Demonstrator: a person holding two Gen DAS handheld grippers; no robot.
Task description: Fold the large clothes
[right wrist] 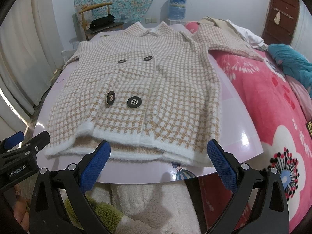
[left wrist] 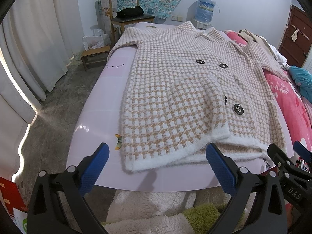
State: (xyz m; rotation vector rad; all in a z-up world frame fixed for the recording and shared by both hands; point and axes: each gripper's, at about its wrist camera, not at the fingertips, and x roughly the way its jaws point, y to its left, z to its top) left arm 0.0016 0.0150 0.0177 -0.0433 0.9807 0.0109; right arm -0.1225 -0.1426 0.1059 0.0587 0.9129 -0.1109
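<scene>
A beige-and-white checked knit coat with large black buttons lies front-up on a glossy lilac table. Its white hem faces me and its collar points away. It also shows in the right wrist view, where its right sleeve drapes onto a pink blanket. My left gripper is open, just short of the hem over the table's near edge. My right gripper is open at the hem's right half, holding nothing. Each gripper shows at the edge of the other's view.
A pink flowered blanket covers the bed to the right, with a teal cloth on it. A wooden chair and low stool stand beyond the table's far left. White curtains hang at left. A fluffy rug lies below the table edge.
</scene>
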